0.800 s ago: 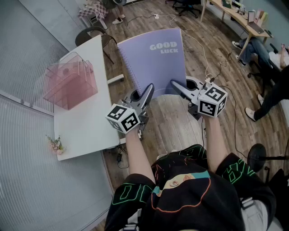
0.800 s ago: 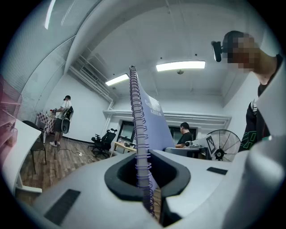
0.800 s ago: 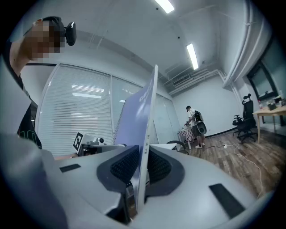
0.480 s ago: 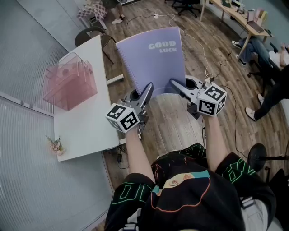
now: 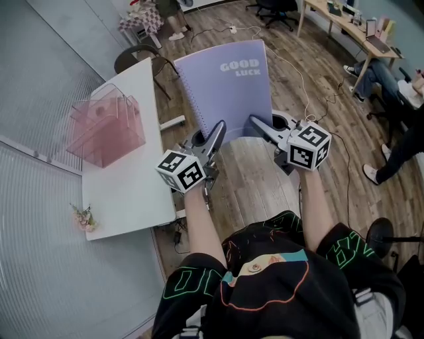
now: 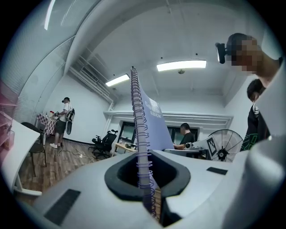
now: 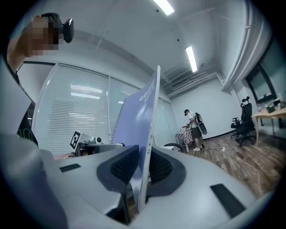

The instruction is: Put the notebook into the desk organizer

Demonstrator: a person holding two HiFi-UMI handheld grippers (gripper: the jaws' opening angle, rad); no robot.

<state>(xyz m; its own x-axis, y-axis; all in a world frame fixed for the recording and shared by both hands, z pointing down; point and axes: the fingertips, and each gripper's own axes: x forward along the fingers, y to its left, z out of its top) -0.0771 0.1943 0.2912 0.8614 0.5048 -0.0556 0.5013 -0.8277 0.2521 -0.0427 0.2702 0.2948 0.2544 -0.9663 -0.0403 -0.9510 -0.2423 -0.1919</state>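
Note:
A lavender spiral notebook (image 5: 228,86) with "GOOD LUCK" on its cover is held up in the air over the wooden floor, to the right of the table. My left gripper (image 5: 216,134) is shut on its lower left corner at the spiral binding (image 6: 139,134). My right gripper (image 5: 257,125) is shut on the lower right edge of the notebook (image 7: 145,129). The pink see-through desk organizer (image 5: 106,129) stands on the white table (image 5: 129,192), well left of the notebook.
A small flower sprig (image 5: 82,216) lies near the table's front left corner. A chair (image 5: 136,58) stands at the table's far end. People sit and stand around desks (image 5: 344,20) at the back, and cables run over the floor.
The notebook and both grippers keep the same hold. The view has shifted slightly, so the table and organizer sit a little further right and lower.

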